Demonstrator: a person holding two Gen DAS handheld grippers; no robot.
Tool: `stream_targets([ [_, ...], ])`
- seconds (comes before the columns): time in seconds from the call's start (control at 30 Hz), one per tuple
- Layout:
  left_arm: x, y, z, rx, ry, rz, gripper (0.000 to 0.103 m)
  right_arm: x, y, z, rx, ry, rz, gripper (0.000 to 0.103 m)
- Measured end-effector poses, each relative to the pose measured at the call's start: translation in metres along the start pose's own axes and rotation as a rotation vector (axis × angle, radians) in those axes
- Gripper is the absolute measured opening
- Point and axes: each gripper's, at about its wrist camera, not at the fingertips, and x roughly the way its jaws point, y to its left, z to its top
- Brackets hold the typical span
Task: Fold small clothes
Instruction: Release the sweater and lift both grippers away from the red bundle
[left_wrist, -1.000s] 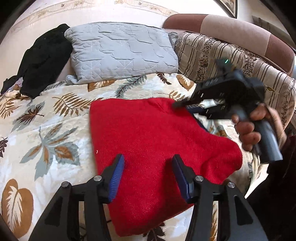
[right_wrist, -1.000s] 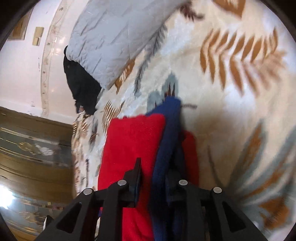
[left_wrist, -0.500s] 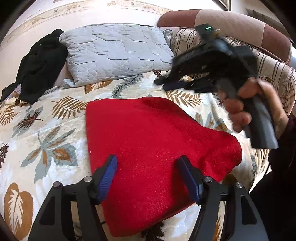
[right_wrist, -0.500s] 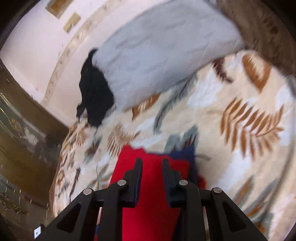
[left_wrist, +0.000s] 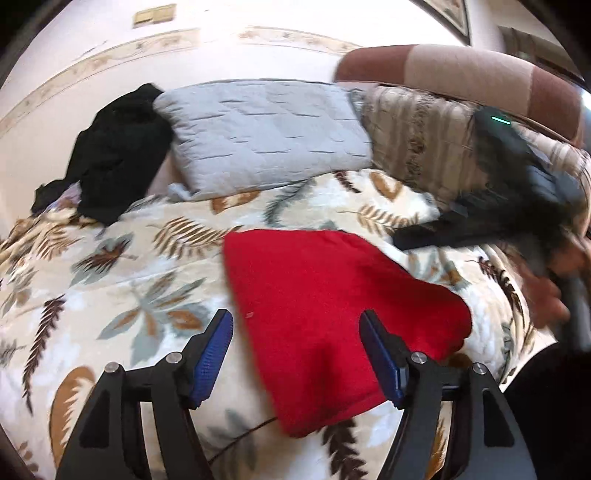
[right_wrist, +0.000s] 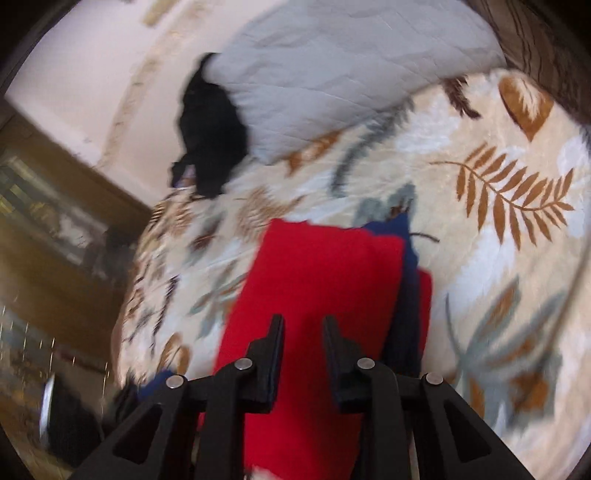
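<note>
A folded red garment (left_wrist: 332, 295) lies flat on the leaf-patterned bedspread (left_wrist: 122, 280). In the right wrist view the red garment (right_wrist: 317, 280) shows a dark blue layer (right_wrist: 402, 254) along its right edge. My left gripper (left_wrist: 297, 328) is wide open and empty, low over the garment's near edge. My right gripper (right_wrist: 303, 325) is slightly open and empty, above the garment. It also shows, blurred, in the left wrist view (left_wrist: 421, 240) beyond the garment's far right corner.
A grey quilted pillow (left_wrist: 266, 129) and a black garment (left_wrist: 114, 155) lie at the head of the bed. A striped cushion (left_wrist: 417, 140) and a brown headboard (left_wrist: 461, 70) stand at the right. A wooden cabinet (right_wrist: 48, 236) is beside the bed.
My right gripper let go of the blue edge, lifted off the garment and swung out to the right. My left gripper opened wider and drew back slightly.
</note>
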Motion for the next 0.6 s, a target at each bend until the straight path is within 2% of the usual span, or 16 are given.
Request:
stream_targets([
  [0.1,0.017,0.009,-0.008,-0.021,0.090,0.050,0.071,-0.010,0.009,-0.033,-0.016,0.017,0.005,0.025],
  [0.17,0.040,0.006,-0.020,0.010,0.195,0.067,0.072,0.001,0.006,-0.054,0.000,0.080,-0.056,0.024],
  [0.2,0.042,0.005,-0.024,0.015,0.206,0.070,0.072,0.011,0.002,-0.063,0.003,0.112,-0.103,0.023],
  [0.27,0.031,0.003,-0.021,0.009,0.181,0.088,0.072,0.025,-0.005,-0.076,0.005,0.147,-0.106,0.023],
  [0.37,0.000,0.001,-0.016,-0.014,0.107,0.090,0.072,0.007,0.000,-0.076,0.020,0.126,-0.108,0.023],
  [0.53,-0.044,-0.004,0.002,-0.030,0.019,0.162,0.072,-0.052,0.017,-0.080,-0.012,-0.007,-0.067,0.025],
  [0.57,-0.052,-0.004,0.006,-0.039,0.014,0.177,0.075,-0.062,0.021,-0.081,-0.023,-0.035,-0.073,0.028],
  [0.6,-0.057,-0.004,0.009,-0.044,0.008,0.189,0.076,-0.075,0.028,-0.083,-0.044,-0.074,-0.092,0.039],
])
